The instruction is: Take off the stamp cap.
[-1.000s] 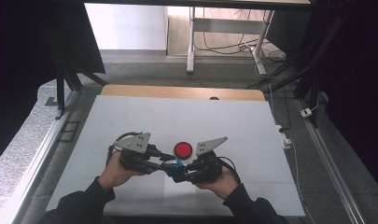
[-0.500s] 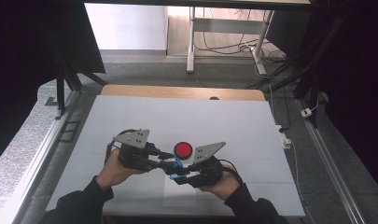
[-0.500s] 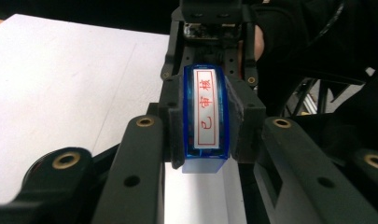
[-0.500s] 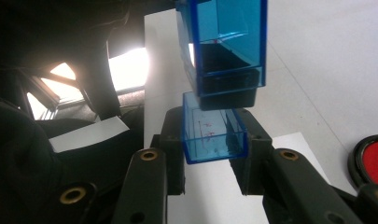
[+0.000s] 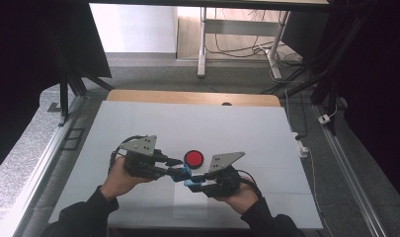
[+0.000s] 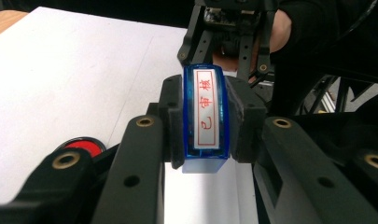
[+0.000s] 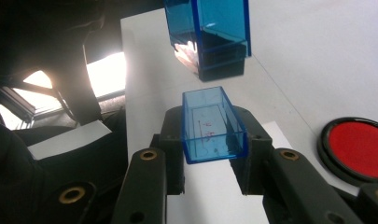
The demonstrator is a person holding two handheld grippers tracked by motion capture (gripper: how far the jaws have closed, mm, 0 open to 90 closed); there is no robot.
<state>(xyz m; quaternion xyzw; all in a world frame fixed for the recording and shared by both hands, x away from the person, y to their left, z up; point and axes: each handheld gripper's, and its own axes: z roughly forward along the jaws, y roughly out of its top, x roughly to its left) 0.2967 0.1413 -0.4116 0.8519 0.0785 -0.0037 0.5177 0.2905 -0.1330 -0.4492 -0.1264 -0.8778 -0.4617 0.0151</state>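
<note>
My left gripper (image 6: 205, 128) is shut on a blue stamp (image 6: 204, 116) whose white label bears red characters. In the high view that gripper (image 5: 179, 172) and the stamp (image 5: 184, 171) sit just left of centre, pointing right. My right gripper (image 7: 213, 140) is shut on a clear blue cap (image 7: 212, 123), open side up. The stamp's body (image 7: 207, 32) hangs just beyond the cap, apart from it. From above, the right gripper (image 5: 191, 183) and its cap (image 5: 192, 182) lie close below the stamp. A round red ink pad (image 5: 193, 158) rests on the table just behind both tips.
The white table (image 5: 187, 123) has a wooden strip (image 5: 163, 97) along its far edge. A white sheet of paper (image 5: 190, 205) lies under the grippers near the front edge. Black frame posts and cables stand around the table's sides.
The right gripper with the cap has slid slightly toward the near edge, away from the stamp. The left gripper has kept still.
</note>
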